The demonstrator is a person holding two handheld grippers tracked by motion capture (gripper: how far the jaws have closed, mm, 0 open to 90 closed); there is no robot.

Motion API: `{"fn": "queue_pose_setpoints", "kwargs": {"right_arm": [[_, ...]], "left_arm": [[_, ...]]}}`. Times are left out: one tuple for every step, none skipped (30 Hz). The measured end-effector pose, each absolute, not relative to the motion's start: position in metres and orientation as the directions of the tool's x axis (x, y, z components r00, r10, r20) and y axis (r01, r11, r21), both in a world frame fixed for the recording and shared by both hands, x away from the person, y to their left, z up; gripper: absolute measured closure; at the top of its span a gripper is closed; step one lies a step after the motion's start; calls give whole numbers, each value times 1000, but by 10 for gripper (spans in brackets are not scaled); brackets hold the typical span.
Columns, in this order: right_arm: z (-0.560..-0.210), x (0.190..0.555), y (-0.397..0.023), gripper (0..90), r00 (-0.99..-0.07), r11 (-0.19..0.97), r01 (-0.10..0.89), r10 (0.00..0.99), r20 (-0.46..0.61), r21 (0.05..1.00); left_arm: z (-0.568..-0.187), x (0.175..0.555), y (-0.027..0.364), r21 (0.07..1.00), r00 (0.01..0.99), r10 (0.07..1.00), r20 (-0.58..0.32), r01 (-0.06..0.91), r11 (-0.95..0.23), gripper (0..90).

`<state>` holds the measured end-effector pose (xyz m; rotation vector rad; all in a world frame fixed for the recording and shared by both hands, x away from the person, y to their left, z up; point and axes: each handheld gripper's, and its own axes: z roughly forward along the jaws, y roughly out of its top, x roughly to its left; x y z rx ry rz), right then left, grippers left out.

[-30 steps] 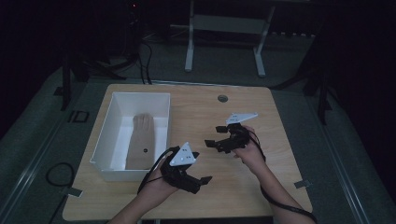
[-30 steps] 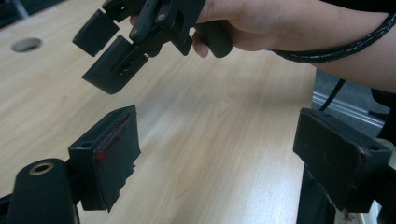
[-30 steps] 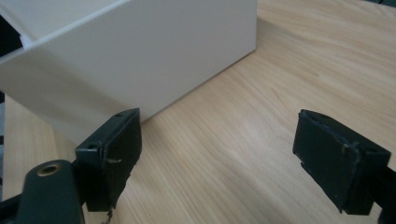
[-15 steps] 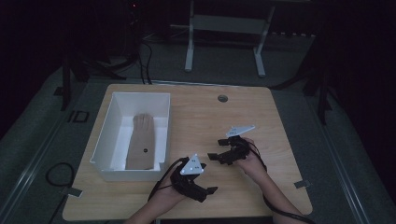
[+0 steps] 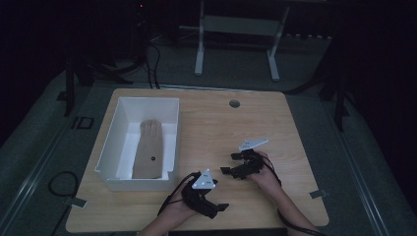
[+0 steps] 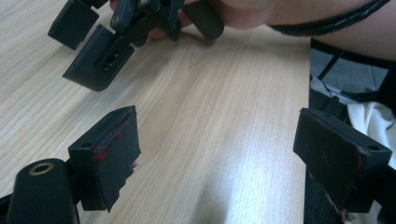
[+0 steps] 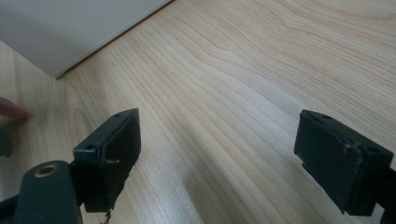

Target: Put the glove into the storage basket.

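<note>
High view dim, underexposed; room beyond table [image 5: 295, 128] near black, detail soft and grainy. Both claw views far brighter, wood grain crisp at mid-distance. Soft shadows under jaws, pale sheen on wood between them. Nearest jaw parts slightly blurred. No harsh glare.

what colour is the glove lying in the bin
Tan, lying flat in the white bin; the glove shows best in the high view.
</note>
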<state>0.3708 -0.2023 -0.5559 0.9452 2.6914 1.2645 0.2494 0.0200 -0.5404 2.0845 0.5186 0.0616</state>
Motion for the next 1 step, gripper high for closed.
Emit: {"fn": "queue_pose_setpoints", "kwargs": {"right_arm": [[-556,371,-202,146,-816,487,514,531,228,706]], "left_arm": [[-540,249,20,823,909,386,-159,338,-456,149]]}}
